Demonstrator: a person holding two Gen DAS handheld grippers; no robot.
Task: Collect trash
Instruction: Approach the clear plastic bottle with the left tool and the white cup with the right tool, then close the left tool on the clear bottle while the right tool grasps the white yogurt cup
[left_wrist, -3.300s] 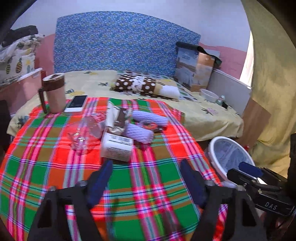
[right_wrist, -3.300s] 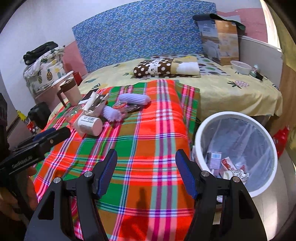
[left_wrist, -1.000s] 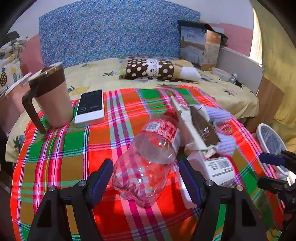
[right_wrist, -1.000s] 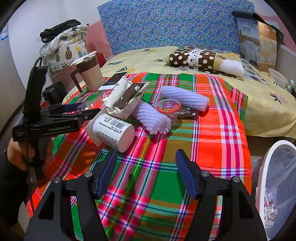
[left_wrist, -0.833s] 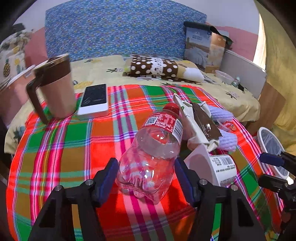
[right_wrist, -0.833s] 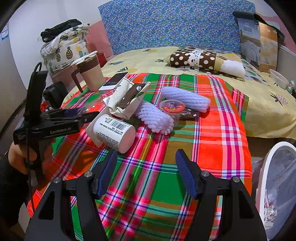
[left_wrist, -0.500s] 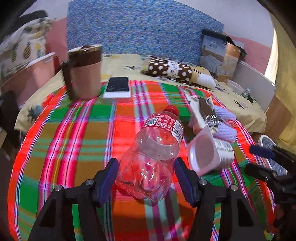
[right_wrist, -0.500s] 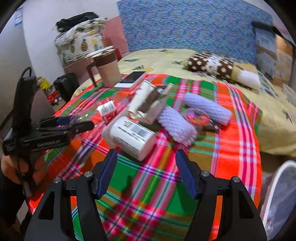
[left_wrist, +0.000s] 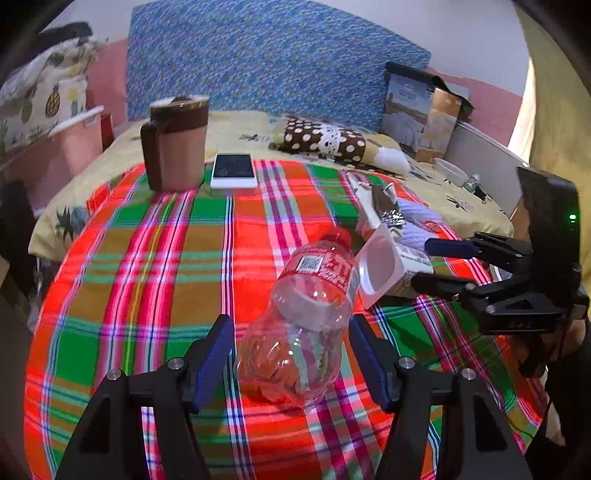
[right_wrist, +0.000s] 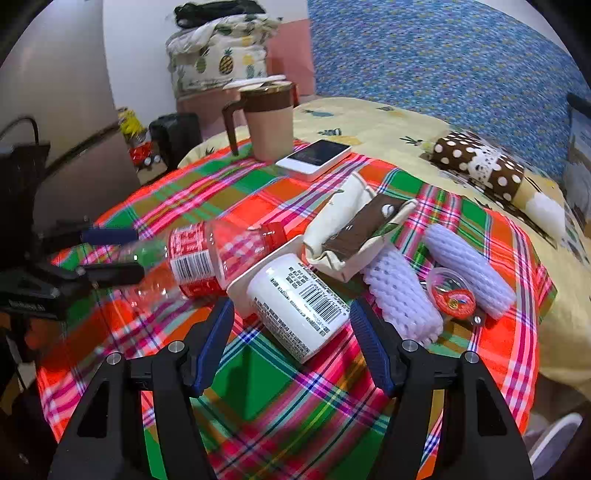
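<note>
Left wrist view had your left gripper (left_wrist: 291, 354) bracketing the base of the clear plastic bottle (left_wrist: 299, 325), which lay on its side on the plaid tabletop (left_wrist: 147, 266); the jaws were opening, the bottle between them, and I could not tell whether the pads touched it. You'd have done well to close squarely across the crumpled lower body — gently, since thin plastic buckles and slips. Your right gripper (right_wrist: 291, 332) stood spread and empty just short of the white cup (right_wrist: 295, 302), lying on its side beside the bottle. On the bottle's red label (left_wrist: 325, 267) sat a QR code with white characters I couldn't read; the cup bore a barcode (right_wrist: 321, 306) — its digits too small.
</note>
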